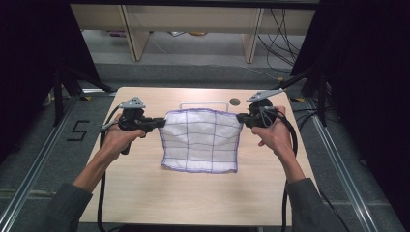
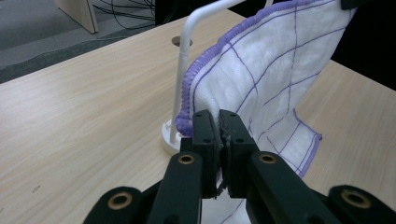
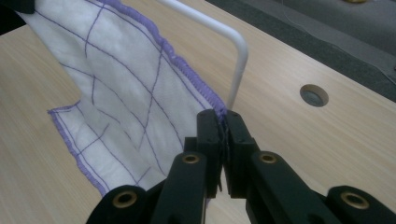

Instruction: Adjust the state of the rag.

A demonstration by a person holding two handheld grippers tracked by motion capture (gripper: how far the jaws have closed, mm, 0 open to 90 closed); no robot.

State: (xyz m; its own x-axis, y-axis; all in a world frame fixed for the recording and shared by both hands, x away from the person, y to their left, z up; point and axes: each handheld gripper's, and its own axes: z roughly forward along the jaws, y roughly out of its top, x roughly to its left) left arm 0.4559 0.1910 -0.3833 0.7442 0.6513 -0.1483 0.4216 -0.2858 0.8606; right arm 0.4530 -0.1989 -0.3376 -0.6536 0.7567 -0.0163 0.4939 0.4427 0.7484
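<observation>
A white cloth [image 1: 200, 140] with purple grid lines and a purple hem hangs spread between my two grippers above the wooden table [image 1: 145, 193]. My left gripper [image 1: 158, 123] is shut on its upper left corner, and in the left gripper view the jaws [image 2: 219, 122] pinch the hem of the cloth [image 2: 271, 60]. My right gripper [image 1: 240, 118] is shut on the upper right corner; the right gripper view shows the cloth [image 3: 126, 88] pinched between its jaws [image 3: 223, 122]. A white wire rack [image 1: 204, 103] stands just behind the cloth's top edge.
The rack's white upright [image 2: 181, 79] rises from a round foot close beside my left jaws. Its bent bar [image 3: 236, 51] passes behind my right jaws. A round cable hole [image 1: 235, 101] sits at the table's far edge. Shelving and cables lie on the floor beyond.
</observation>
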